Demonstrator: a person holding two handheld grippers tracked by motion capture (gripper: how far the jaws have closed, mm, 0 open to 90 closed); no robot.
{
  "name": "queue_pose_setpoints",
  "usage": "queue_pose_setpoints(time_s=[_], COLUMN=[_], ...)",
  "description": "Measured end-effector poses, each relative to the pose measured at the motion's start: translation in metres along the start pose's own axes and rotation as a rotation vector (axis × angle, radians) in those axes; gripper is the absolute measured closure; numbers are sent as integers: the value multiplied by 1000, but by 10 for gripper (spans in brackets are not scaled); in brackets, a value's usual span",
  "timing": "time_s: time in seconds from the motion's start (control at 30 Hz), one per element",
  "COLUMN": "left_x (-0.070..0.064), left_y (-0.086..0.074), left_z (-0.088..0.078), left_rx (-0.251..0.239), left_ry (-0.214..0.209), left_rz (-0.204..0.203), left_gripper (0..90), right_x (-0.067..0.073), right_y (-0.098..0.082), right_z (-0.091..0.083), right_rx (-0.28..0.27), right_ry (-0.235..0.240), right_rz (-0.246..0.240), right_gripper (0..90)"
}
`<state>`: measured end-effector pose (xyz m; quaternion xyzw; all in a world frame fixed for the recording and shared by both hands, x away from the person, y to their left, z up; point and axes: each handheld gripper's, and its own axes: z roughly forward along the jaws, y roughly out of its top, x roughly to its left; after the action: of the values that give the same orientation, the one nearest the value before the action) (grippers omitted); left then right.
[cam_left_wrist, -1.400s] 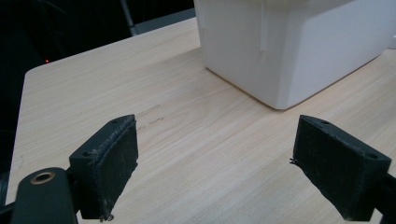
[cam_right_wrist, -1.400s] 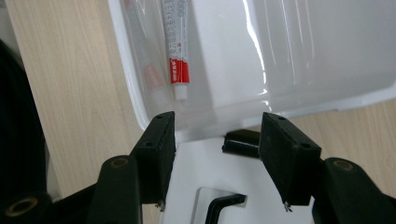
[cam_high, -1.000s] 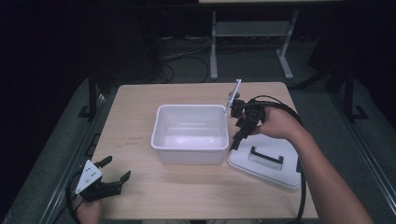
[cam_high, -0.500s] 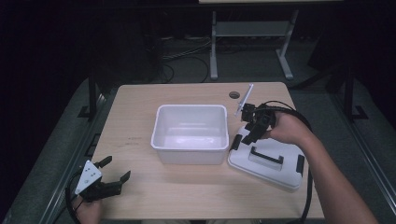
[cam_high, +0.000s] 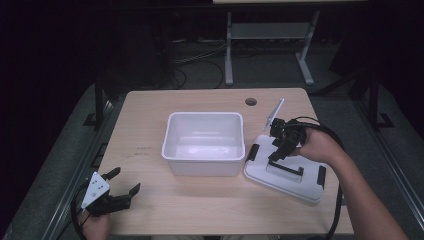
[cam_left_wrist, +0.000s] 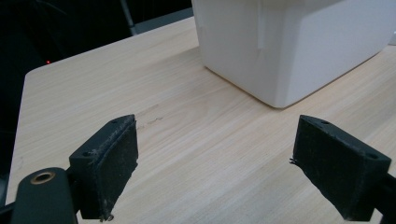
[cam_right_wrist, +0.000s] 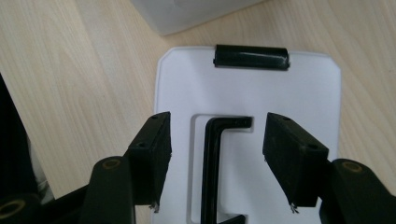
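Observation:
A white plastic bin (cam_high: 204, 142) stands empty in the middle of the wooden table. To its right lies a white lid (cam_high: 285, 175) with a black handle (cam_high: 285, 170) and black end latches. My right gripper (cam_high: 275, 154) hovers just over the lid, pointing down. In the right gripper view it (cam_right_wrist: 218, 123) is open, its jaws on either side of the black handle (cam_right_wrist: 212, 158) without touching it, and a latch (cam_right_wrist: 251, 57) lies beyond. My left gripper (cam_high: 125, 181) rests open at the table's front left corner; its view shows the open left gripper (cam_left_wrist: 217, 135) facing the bin (cam_left_wrist: 299, 46).
A round cable hole (cam_high: 251, 101) sits in the table's far right part. Bare tabletop (cam_high: 150, 115) surrounds the bin on the left and front. Behind the table stand a metal frame (cam_high: 270, 32) and floor cables.
My right hand has come from the bin's far right corner toward me and down over the lid. The left gripper has stayed put.

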<state>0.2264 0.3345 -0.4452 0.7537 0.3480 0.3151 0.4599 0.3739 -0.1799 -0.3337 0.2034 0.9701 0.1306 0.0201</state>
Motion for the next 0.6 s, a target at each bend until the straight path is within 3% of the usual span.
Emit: queue_pose_setpoints(time_s=[0.6], left_x=[-1], left_y=[0], left_z=[1], left_rx=[5], left_ry=[1], left_rz=[6], left_gripper=[135], right_x=[-1], right_y=[-30], right_z=[19], right_rx=[-8], right_ry=[8], right_rz=[29], right_gripper=[412])
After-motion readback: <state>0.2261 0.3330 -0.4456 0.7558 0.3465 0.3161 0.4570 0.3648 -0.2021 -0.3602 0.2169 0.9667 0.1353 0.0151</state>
